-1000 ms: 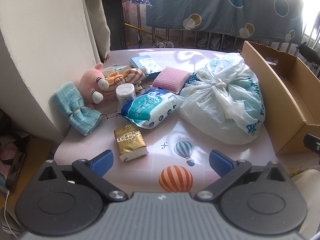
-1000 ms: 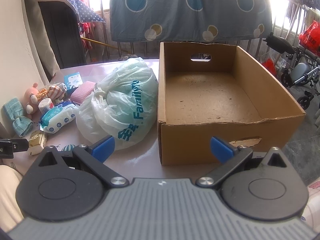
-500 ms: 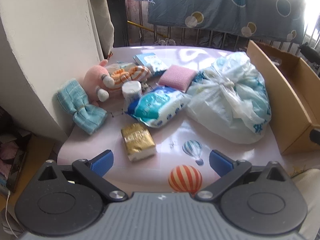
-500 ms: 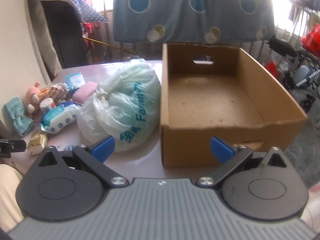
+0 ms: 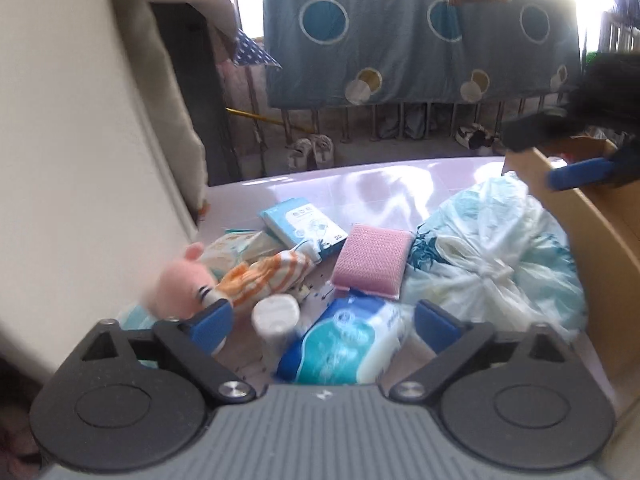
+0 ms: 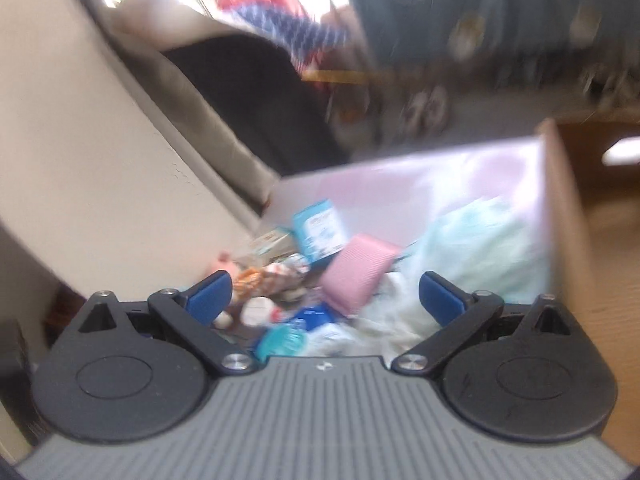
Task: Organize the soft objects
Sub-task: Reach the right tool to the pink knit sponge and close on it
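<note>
Soft things lie on the pink table [image 5: 384, 184]: a pink plush toy [image 5: 180, 288], an orange-striped cloth [image 5: 264, 276], a pink sponge [image 5: 372, 264], a blue wipes pack [image 5: 344, 352], a white roll [image 5: 276, 316] and a tied plastic bag [image 5: 492, 268]. My left gripper [image 5: 322, 324] is open and empty, low over the wipes pack. My right gripper [image 6: 324, 294] is open and empty above the pink sponge [image 6: 358, 274] and the bag [image 6: 480, 252]; it also shows in the left wrist view [image 5: 576, 152], at the upper right. The right wrist view is blurred.
An open cardboard box [image 5: 608, 248] stands at the table's right side, touching the bag. A flat blue packet [image 5: 304, 228] lies behind the sponge. A cream wall [image 5: 80, 160] borders the table on the left. A blue blanket [image 5: 400, 32] hangs over railings behind.
Both grippers have moved forward and lower over the pile. The right gripper swung left from the box toward the sponge and bag. The gold pack has left the left view.
</note>
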{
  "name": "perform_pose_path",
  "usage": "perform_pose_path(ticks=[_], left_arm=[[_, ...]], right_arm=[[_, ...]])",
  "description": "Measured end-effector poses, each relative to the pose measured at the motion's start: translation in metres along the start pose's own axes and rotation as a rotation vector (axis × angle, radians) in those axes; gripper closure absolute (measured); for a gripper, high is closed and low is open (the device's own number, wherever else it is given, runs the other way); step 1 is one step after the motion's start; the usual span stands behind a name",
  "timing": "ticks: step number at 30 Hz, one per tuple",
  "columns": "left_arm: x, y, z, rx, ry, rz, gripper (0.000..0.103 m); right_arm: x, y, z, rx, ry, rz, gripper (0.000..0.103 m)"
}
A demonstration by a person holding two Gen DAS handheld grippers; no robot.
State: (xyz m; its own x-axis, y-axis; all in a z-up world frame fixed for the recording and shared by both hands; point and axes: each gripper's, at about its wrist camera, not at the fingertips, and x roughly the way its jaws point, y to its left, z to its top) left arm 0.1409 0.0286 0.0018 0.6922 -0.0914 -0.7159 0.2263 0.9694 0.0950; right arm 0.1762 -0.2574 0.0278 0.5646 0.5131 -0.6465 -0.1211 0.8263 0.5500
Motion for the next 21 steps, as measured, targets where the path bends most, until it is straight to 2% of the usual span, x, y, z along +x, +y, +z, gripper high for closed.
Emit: perform_pose_path(ticks=[1,3,6,10,12,13,15,21], left_arm=[[0.013,0.002,0.005,-0.007,0.015,-0.023,0.015],[0.041,0.007,0.014,-0.025,0.055,-0.057,0.03],[0.077,0.005,0.026,-0.017,0.11,-0.091,0.034],[0.116,-0.012,0.038,0.062,0.171,-0.127,0.03],[0.132,-0.022,0.042,0.106,0.195,-0.122,0.02],[0.14,-0.025,0.044,0.121,0.206,-0.12,0.018],[0.157,-0.03,0.048,0.141,0.237,-0.125,0.017],[0.199,-0.039,0.056,0.183,0.329,-0.131,0.013]], right_arm=[[0.021,-0.005,0.012,0.044,0.047,0.018,0.011],[0.058,-0.014,0.025,0.123,0.124,0.029,0.022],[0.11,-0.034,0.04,0.241,0.252,0.022,0.036],[0.164,-0.05,0.045,0.299,0.388,-0.006,0.042],[0.185,-0.058,0.047,0.321,0.431,-0.023,0.044],[0.193,-0.063,0.048,0.337,0.455,-0.034,0.045],[0.206,-0.071,0.048,0.359,0.487,-0.05,0.048],[0.225,-0.079,0.049,0.377,0.552,-0.061,0.049]])
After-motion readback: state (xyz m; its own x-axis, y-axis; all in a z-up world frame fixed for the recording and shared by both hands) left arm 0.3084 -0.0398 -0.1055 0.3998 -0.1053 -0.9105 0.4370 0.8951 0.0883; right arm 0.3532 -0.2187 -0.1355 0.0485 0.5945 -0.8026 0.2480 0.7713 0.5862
